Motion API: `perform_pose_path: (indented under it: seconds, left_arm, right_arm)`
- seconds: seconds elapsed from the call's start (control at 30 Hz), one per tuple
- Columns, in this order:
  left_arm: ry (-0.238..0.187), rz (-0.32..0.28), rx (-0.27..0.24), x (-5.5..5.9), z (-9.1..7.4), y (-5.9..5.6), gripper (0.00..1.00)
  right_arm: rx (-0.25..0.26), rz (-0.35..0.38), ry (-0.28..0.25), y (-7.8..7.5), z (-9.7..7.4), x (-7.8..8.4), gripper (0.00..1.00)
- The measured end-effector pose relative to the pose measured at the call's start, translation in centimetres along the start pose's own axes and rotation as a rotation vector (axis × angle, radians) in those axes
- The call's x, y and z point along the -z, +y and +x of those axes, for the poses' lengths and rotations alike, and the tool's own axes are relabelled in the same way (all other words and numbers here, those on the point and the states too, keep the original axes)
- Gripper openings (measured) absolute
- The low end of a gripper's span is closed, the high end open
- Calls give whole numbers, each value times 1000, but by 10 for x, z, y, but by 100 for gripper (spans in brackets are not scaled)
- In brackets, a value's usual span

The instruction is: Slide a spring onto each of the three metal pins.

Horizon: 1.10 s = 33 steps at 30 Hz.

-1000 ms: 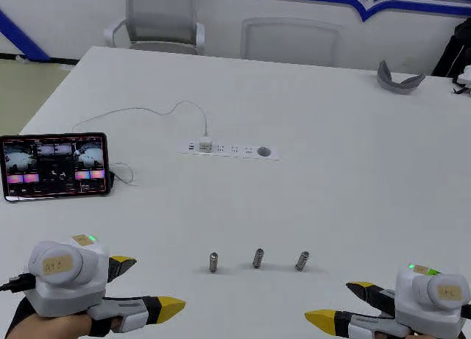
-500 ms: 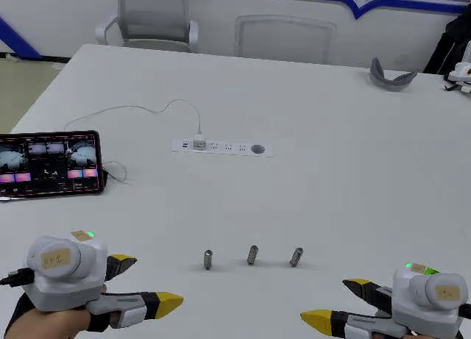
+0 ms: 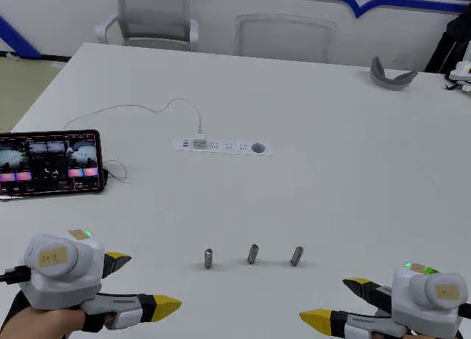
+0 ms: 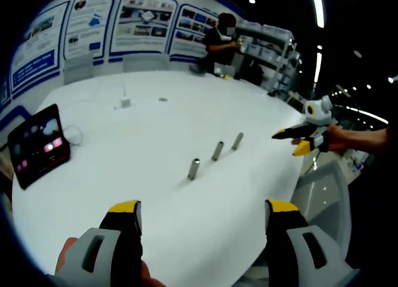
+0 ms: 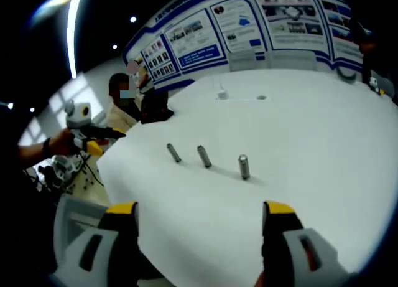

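Three pins (image 3: 253, 254): stood in a row, springs (image 3: 296, 257) seemingly on.
Left gripper (image 3: 146, 283): jaws apart, empty.
Right gripper (image 3: 335, 301): jaws apart, held clear, work likely finished.

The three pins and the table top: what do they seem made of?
The pins look like grey metal, dully shiny; their ribbed sides may be wound wire, too small to confirm. The table top looks smooth matte white, perhaps laminate: no grain, little glare.
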<state>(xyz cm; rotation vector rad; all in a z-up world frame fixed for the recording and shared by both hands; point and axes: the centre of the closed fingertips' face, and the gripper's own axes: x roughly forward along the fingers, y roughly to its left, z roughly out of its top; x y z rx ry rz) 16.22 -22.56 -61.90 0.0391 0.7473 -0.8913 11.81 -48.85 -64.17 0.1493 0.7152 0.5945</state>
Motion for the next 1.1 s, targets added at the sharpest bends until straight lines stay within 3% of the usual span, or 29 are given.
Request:
perform_pose_path:
  seconds: [0.43,0.7,1.1]
  left_arm:
    - [-2,0,0,1,-1,0,83]
    - [-10,-8,22,-1,-2,-2,74]
    - [-7,2,18,-2,-4,1,77]
  right_arm:
    - [-5,-2,15,1,1,3,83]
    - [-4,-1,20,-1,1,4,84]
    - [-7,-1,20,1,1,4,85]
